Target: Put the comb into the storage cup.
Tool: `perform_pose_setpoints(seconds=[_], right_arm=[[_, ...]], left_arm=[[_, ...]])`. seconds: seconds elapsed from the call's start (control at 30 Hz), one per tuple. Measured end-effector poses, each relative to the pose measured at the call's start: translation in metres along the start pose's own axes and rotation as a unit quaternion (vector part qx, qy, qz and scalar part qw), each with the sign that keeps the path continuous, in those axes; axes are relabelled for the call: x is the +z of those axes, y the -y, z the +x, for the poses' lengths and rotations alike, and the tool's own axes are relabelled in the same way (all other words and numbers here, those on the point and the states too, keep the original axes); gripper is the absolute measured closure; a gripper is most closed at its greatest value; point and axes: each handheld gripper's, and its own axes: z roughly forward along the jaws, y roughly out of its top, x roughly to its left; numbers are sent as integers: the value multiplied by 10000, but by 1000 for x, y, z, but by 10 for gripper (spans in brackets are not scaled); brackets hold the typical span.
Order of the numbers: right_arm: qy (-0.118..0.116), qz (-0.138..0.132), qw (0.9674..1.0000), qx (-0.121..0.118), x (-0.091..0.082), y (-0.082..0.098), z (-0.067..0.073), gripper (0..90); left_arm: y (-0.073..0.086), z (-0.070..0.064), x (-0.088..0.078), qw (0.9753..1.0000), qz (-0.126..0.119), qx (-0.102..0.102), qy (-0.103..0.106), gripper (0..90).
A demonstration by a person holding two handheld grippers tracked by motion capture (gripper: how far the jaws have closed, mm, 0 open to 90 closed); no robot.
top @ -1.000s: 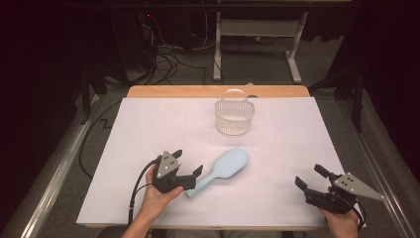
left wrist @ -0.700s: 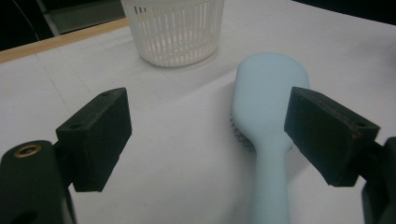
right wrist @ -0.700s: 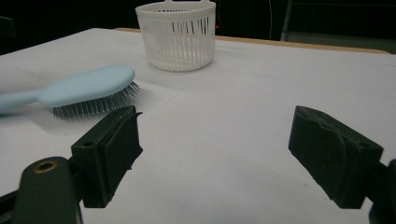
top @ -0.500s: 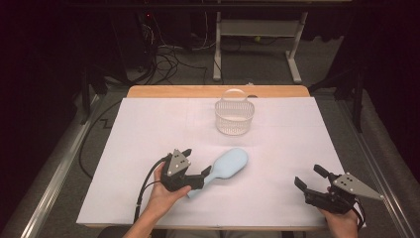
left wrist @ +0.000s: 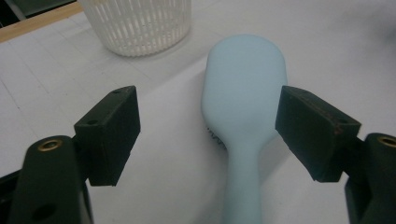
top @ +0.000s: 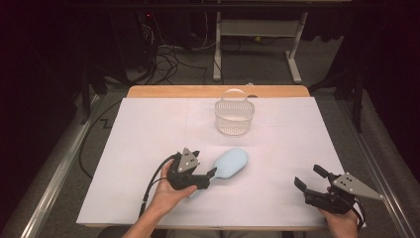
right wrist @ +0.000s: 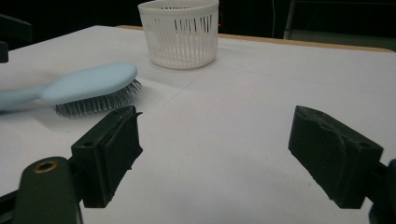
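L gripper (left wrist: 208, 140) jaws closing, straddle light-blue hairbrush (left wrist: 243, 93) handle, no contact yet. Handle print illegible, blurred. R gripper (right wrist: 215, 154) wide open, empty.

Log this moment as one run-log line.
left gripper: closing around hairbrush handle, no contact | right gripper: open, idle | basket: upright

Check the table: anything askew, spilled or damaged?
Nothing stands out. The light blue hairbrush lies bristles down on the white sheet, the white basket stands upright behind it, nothing spilled. The left gripper straddles the brush handle, jaws closing, not yet gripping.
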Motion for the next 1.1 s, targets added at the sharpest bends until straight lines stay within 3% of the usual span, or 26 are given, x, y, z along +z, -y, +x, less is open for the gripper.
perform_pose_setpoints(seconds=[0.2,0.57,0.93,0.97,1.07,1.1], right_arm=[[-12,10,10000,3,0,0,0,170],[-20,18,10000,1,0,0,1,172],[-29,21,10000,1,1,0,1,172],[-30,20,10000,0,1,0,1,172],[-29,19,10000,3,0,0,1,172],[-30,21,10000,-1,1,0,1,172]], left_arm=[[-3,-2,2,9993,334,173,91,260],[-5,-4,11,9959,872,222,96,257],[-4,-6,19,9903,1358,260,105,265],[-4,-6,21,9886,1480,239,164,264],[-4,-7,24,9874,1562,219,167,264],[-3,-7,26,9858,1650,249,171,264]])
